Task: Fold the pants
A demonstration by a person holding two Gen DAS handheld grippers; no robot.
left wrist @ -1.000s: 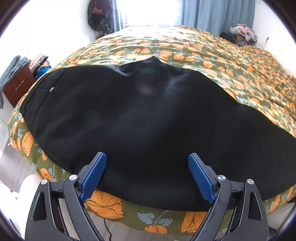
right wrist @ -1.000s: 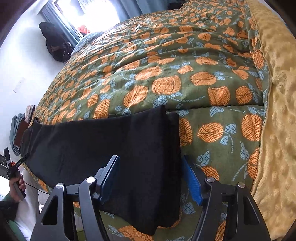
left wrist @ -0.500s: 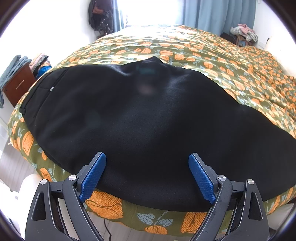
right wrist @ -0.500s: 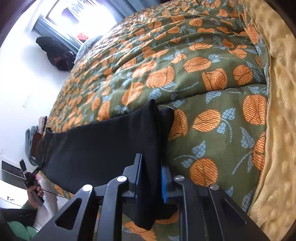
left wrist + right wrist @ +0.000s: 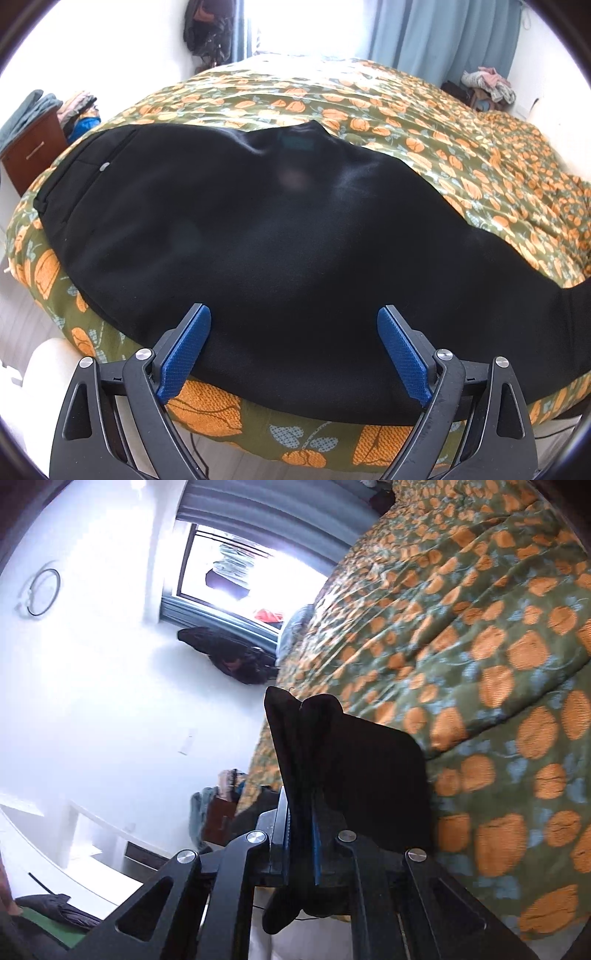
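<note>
Pinching the pants [image 5: 332, 760] hem end, your right gripper [image 5: 300, 845] has just clamped tight on cloth, lifted off the bedspread [image 5: 498, 664]. Left gripper [image 5: 293, 354] gapes wide over the seat, gripping nothing. Pants lie lengthwise along the bed edge; cross-fold barely begun.

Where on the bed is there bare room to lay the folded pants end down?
Free: the floral bedspread beyond the black pants, toward the window curtains, and to their right. Crowded: the near edge, where the pants cover nearly everything between the open left gripper fingers. The right gripper is shut on the pant end.
</note>
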